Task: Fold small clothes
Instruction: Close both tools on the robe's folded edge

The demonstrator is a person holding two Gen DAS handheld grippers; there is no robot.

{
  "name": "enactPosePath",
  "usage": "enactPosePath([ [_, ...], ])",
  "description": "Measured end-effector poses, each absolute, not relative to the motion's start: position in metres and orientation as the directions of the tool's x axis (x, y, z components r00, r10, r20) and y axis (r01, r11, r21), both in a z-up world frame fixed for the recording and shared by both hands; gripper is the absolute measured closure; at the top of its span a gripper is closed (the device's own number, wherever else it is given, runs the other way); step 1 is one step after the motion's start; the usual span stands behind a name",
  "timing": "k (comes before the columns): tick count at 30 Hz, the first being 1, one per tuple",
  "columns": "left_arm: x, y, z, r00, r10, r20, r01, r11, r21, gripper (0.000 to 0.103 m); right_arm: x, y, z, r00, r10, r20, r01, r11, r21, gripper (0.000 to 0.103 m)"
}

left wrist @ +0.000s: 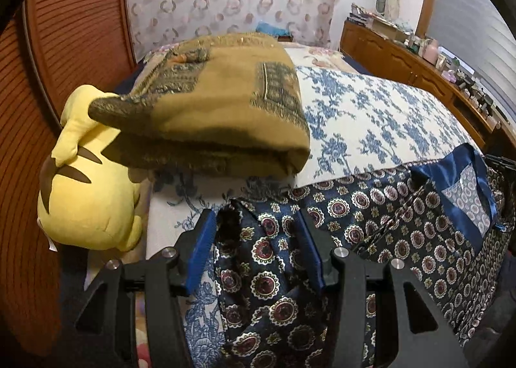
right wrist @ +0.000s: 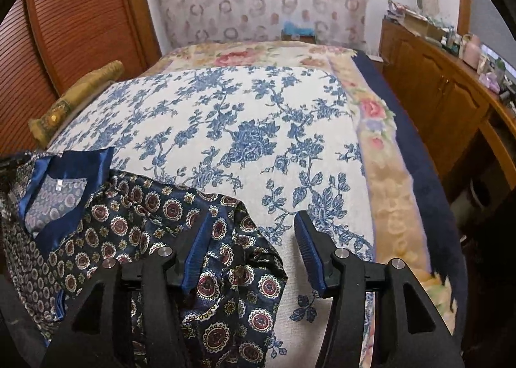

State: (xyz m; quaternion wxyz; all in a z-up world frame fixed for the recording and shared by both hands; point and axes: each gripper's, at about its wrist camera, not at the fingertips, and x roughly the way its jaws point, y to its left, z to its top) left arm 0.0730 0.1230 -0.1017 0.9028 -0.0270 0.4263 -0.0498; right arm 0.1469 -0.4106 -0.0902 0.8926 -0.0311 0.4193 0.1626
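- Left wrist view: left gripper (left wrist: 258,239) low in the frame, blue pads spread, a raised fold of the navy medallion-print garment (left wrist: 371,226) standing between them.
- Hard to tell whether the pads actually press that fold; cannot say if it is gripped.
- Garment stretching away to the right edge, shiny blue collar band (left wrist: 464,184) at right centre.
- Folded mustard blanket (left wrist: 219,109) in the middle of the frame, yellow plush toy (left wrist: 87,200) at left, half tucked under it.
- Blue floral bedspread (left wrist: 371,116) beneath everything.
- Right wrist view: right gripper (right wrist: 254,239) at bottom centre, pads spread wide, no pinch visible.
- Garment's sleeve end (right wrist: 225,258) bunched beside the left-hand pad, the other pad over bare bedspread (right wrist: 251,129).
- Collar band (right wrist: 64,190) at left edge, wooden cabinet (right wrist: 435,84) at upper right.
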Motion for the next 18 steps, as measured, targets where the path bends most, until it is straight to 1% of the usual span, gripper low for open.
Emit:
enactPosePath([
  [8,0.075,0.123,-0.109,0.620,-0.117,-0.775,0.063,0.993,-0.099,0.053,0.150,-0.400,-0.097,0.562,0.275,-0.780,-0.350,0.934,0.077,0.048],
  [16,0.076,0.123,-0.109,0.623,-0.115,-0.774,0.068,0.993,-0.093,0.053,0.149,-0.396,-0.098,0.551,0.298,-0.780,-0.374,0.923,0.089,0.048],
  [18,0.075,0.123,-0.109,0.627,-0.120,-0.770,0.075,0.993,-0.093,0.057,0.147,-0.392,-0.099,0.542,0.310,-0.781,-0.394,0.915,0.089,0.048],
])
